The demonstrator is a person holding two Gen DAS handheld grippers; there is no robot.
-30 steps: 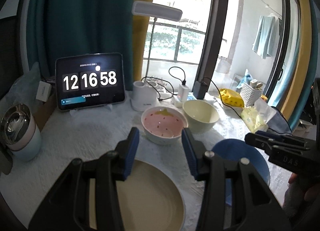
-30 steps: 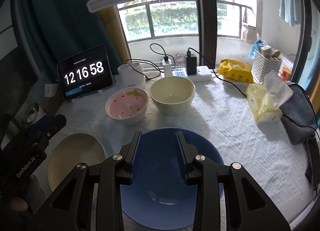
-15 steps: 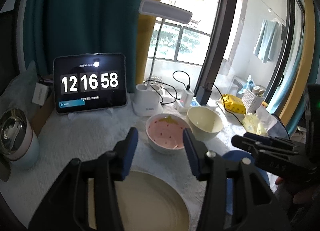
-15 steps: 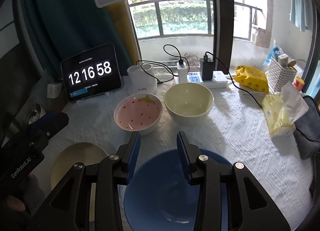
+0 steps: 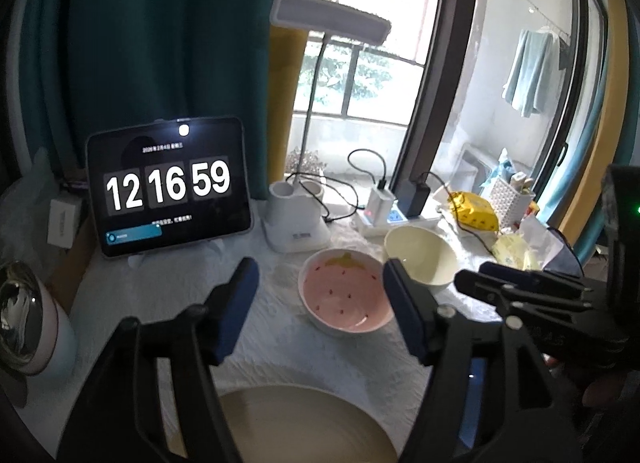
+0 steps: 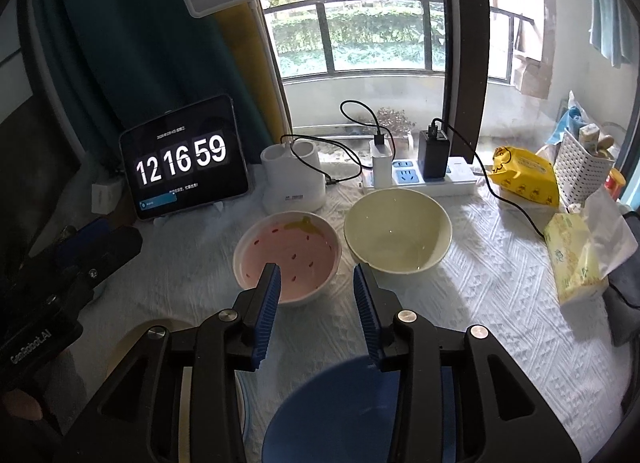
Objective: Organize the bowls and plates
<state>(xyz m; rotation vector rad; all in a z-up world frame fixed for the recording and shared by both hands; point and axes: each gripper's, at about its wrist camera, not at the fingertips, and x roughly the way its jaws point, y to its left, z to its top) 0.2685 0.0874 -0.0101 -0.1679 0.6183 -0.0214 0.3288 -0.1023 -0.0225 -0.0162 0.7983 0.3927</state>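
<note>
Bowls are our target: the pink bowl and cream bowl sit side by side past both plates. Our left gripper has just been opening, nothing between its jaws; our right gripper hangs part-open, empty. We have drawn nearer the bowls, so we judge a pickup comes next.

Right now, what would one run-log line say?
left gripper: open, jaws just widened, empty | right gripper: open, empty | pink bowl, cream bowl: on table, untouched
</note>
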